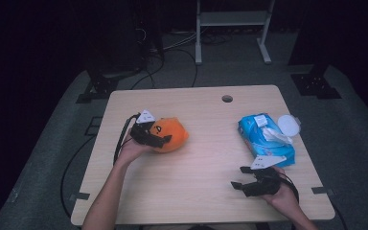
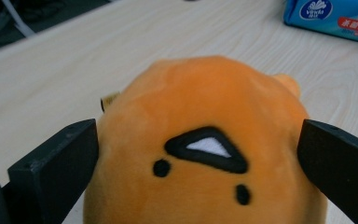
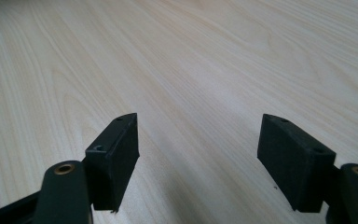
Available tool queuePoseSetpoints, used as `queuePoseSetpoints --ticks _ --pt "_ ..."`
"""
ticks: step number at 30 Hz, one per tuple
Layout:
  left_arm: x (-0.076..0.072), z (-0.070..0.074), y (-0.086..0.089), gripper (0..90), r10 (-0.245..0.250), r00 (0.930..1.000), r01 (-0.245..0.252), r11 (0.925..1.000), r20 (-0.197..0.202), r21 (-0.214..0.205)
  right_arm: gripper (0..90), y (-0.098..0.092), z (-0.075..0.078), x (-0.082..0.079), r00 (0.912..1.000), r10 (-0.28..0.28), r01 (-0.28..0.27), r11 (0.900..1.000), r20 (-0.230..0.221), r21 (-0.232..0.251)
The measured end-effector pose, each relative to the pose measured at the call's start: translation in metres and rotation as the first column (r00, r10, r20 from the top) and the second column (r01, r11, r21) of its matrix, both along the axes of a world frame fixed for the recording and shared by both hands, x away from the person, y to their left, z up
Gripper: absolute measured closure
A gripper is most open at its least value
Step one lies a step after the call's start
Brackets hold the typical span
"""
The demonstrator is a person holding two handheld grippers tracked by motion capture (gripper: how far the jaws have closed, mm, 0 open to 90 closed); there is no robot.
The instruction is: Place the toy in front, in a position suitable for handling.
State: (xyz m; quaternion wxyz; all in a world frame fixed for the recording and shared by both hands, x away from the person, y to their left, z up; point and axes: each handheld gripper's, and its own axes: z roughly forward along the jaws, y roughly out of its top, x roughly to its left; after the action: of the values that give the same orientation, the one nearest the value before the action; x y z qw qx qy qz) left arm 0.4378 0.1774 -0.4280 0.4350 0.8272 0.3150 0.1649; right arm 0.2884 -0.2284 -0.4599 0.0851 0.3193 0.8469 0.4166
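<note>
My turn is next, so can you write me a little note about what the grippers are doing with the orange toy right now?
Left gripper: jaws on both sides of the orange toy, closed on it.
Right gripper: open, holding nothing, low over bare table.
Things: the toy sits on the table's left half; a blue wipes pack lies on the right, with a white lid beside it.
Done: the toy is gripped.
Left: probably lift and move it; where to is unclear.
</note>
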Motion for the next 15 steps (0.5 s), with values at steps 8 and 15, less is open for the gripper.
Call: queuePoseSetpoints --ticks 8,15 --pt "-0.0048 -0.0052 -0.0024 0.0 -0.004 0.9999 0.004 1.0000 0.010 0.003 28.3 0.0019 0.0000 -0.0018 1.0000 0.007 -0.007 0.9999 0.002 -0.008" --pt "-0.0077 -0.0028 0.0001 8.0 -0.007 0.9999 0.007 0.9999 0.013 0.007 28.4 0.0025 -0.0006 -0.0014 1.0000 0.009 -0.009 0.9999 0.002 -0.011"
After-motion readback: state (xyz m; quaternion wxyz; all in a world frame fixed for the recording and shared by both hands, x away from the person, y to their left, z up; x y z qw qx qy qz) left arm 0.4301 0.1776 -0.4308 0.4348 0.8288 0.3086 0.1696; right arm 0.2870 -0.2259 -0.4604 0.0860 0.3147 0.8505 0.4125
